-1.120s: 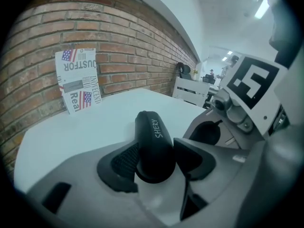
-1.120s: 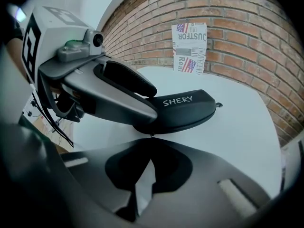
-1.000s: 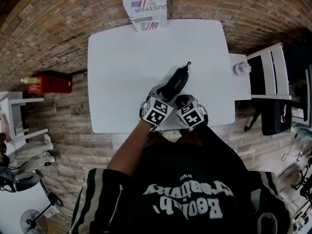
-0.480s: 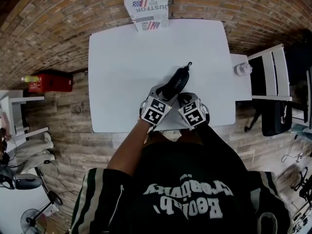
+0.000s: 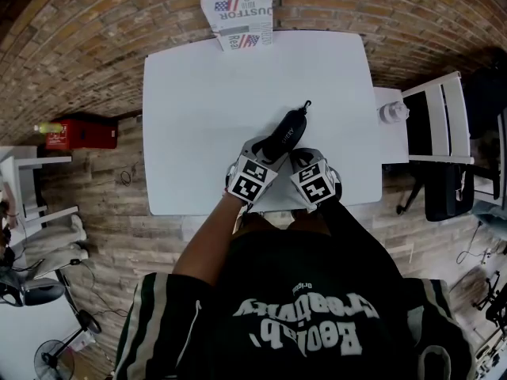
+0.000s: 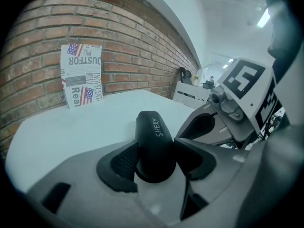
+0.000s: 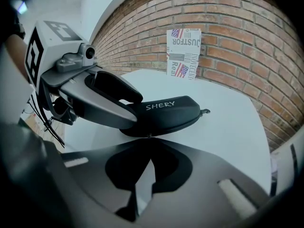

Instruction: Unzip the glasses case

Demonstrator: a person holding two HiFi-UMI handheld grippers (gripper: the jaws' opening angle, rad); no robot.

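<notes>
Nearest, at the table's front edge: left gripper (image 6: 154, 158) clamped across the near end of the black glasses case (image 6: 154, 137), pads tight on both its sides. Shown plainly only in the left gripper view. Just beside it, right gripper (image 7: 148, 144) with fingers pressed together, tips right at the case's seam by a tiny nub (image 7: 149, 136); gripped or merely touched, cannot tell. In the head view, both grippers side by side, jaws hidden under their own bodies. Case resting on the table (image 5: 222, 77), slanting away to the right, small loop (image 7: 205, 111) at its far end. Beyond, bare white tabletop open toward the left, right and back edges. At the back edge, a printed paper (image 5: 238, 18) propped against the brick wall (image 5: 95, 46). Off the right edge, a bottle (image 5: 392, 112) on a side stand (image 5: 388, 141), then a white chair (image 5: 440, 113).
</notes>
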